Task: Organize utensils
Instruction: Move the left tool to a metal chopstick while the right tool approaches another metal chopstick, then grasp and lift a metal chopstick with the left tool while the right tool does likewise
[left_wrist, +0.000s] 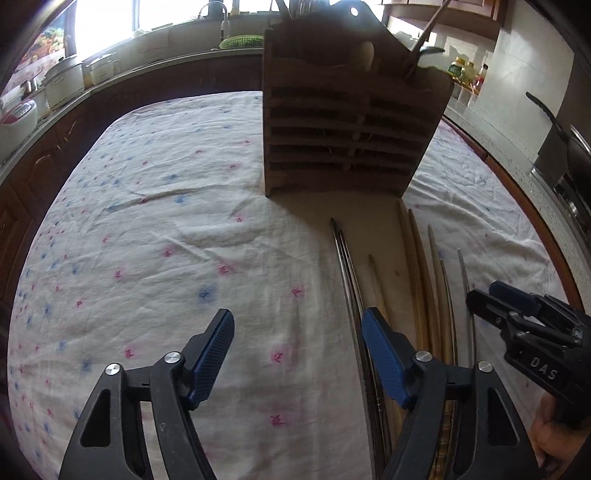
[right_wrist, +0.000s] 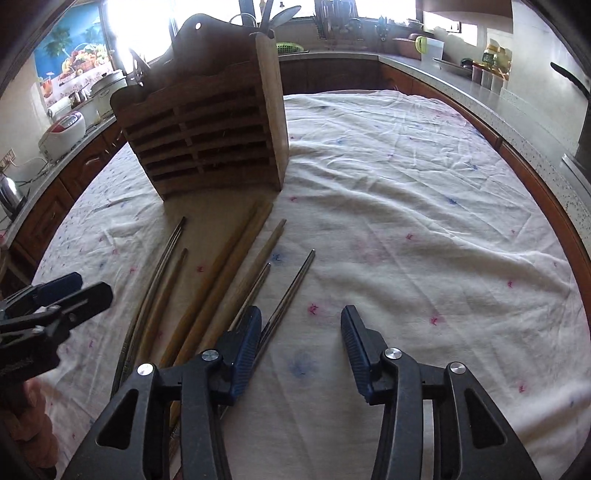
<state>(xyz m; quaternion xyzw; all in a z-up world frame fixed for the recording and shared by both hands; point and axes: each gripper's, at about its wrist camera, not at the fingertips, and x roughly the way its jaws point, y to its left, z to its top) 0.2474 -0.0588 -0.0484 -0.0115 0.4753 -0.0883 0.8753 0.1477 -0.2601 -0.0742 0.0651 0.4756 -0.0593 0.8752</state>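
A brown wooden utensil holder stands upright on the clothed table, with a few utensils sticking out of its top. In front of it lie several chopsticks in a row: a metal pair, long wooden ones and a single metal chopstick. My left gripper is open over bare cloth, its right finger above the metal pair. My right gripper is open, and the single metal chopstick runs just inside its left finger, not pinched.
A white cloth with red and blue flowers covers the table. Kitchen counters ring it, carrying a rice cooker, pots, a kettle, bottles and a black pan handle. A hand holds the right gripper.
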